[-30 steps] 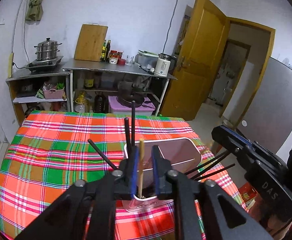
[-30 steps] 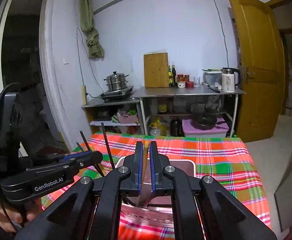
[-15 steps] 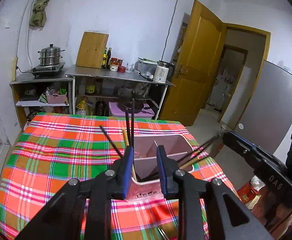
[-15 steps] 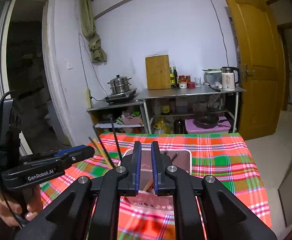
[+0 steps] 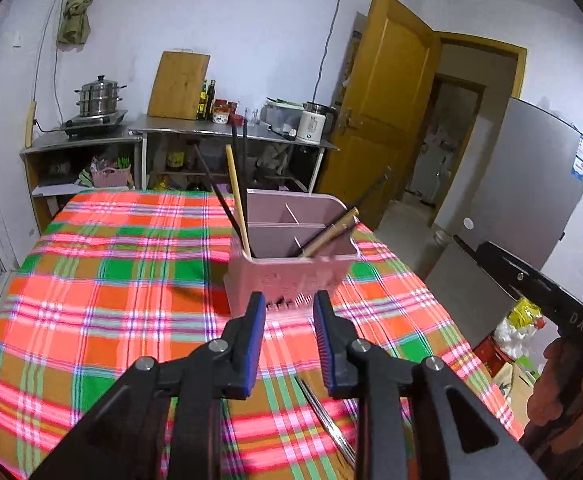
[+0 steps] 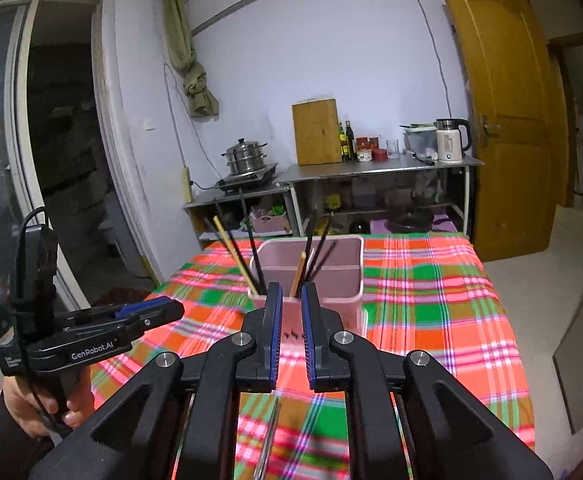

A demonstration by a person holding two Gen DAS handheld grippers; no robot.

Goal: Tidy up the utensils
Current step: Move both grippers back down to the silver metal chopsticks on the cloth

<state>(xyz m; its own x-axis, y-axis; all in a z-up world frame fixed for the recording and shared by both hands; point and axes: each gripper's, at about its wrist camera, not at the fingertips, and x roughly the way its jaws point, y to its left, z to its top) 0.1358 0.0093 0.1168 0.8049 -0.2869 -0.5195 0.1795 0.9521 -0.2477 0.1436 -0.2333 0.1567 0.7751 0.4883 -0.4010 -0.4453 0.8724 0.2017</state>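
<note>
Left gripper (image 5: 287, 344): tilted down over the near part of the table, blue pads parted with nothing between them; the jaws have just been opening. In the right wrist view it shows from the side at lower left, its blue-tipped end over the table's left edge.
Left hand (image 6: 39, 404): wrapped around the black grip at the frame's lower left corner, partly cut off by the edge.
Right gripper (image 6: 291, 332): angled down, blue pads a narrow gap apart and gripping nothing; only cloth and the holder's front wall show through the gap.
Right hand (image 5: 563, 392): seen only as a blurred patch under the black body at the right edge of the left wrist view.
Metal utensil (image 5: 325, 420): a thin rod lying flat on the cloth just beyond the finger bases; its near end is hidden under the gripper, so its kind cannot be told.
Plaid tablecloth (image 5: 111, 280): red, green and orange, motion-smeared near the camera.
Pink utensil holder (image 5: 291, 280): upright on the cloth ahead of both grippers, divided into compartments, front wall blurred.
Chopsticks (image 5: 237, 200): dark and wooden sticks leaning out of the holder's near compartment to left and right; the count is unclear.
Metal shelf (image 6: 371, 170): against the far wall.
</note>
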